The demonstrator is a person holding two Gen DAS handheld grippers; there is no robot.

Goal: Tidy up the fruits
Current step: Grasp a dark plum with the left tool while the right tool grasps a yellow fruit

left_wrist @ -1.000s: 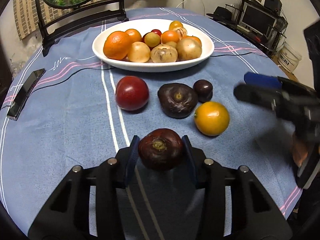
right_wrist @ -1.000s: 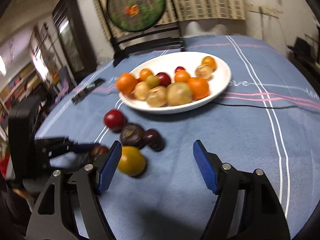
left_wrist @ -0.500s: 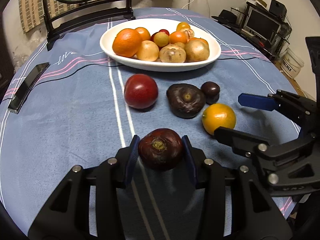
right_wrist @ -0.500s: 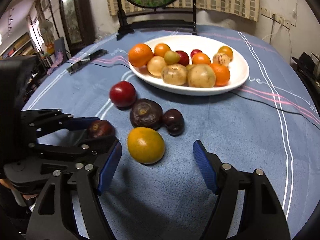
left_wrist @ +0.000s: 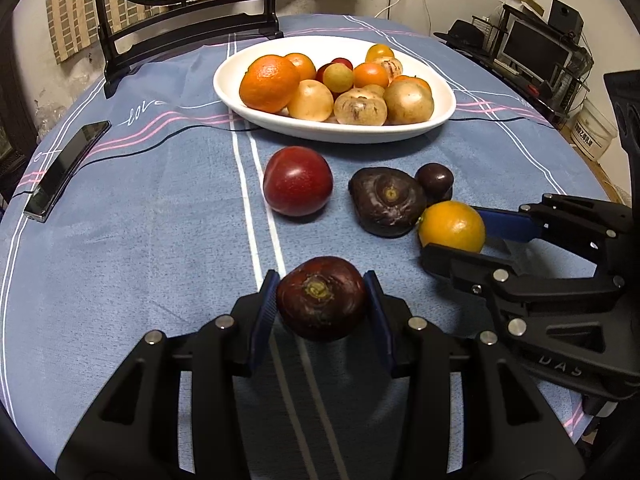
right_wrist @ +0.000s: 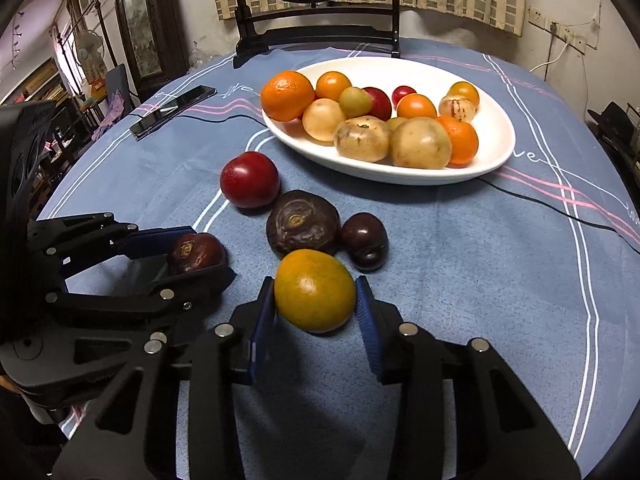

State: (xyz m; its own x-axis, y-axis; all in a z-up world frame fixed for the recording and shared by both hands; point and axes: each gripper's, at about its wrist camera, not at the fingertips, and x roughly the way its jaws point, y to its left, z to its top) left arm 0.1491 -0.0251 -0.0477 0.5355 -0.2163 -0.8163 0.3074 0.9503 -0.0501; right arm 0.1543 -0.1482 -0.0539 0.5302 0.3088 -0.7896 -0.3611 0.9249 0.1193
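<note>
My left gripper (left_wrist: 320, 285) is shut on a dark red round fruit (left_wrist: 322, 304), held just above the blue tablecloth. The jaws of my right gripper (right_wrist: 315, 286) are closing on a yellow-orange citrus (right_wrist: 314, 300), and both blue pads touch its sides while it rests on the cloth. Just beyond the citrus lie a large wrinkled dark purple fruit (right_wrist: 302, 226), a small dark plum (right_wrist: 365, 240) and a red plum (right_wrist: 249, 179). A white oval dish (right_wrist: 496, 152) farther back holds several oranges and pale fruits. The two grippers sit side by side.
A black phone (left_wrist: 66, 170) lies at the table's left edge. A dark wooden stand (left_wrist: 192, 28) with a round screen rises behind the dish. A thin black cable (right_wrist: 560, 210) runs across the cloth near the dish. Shelves with electronics stand off the table's right.
My right gripper came in from the right, settled around the yellow-orange citrus and narrowed its jaws onto it. The left gripper kept still with its dark red fruit.
</note>
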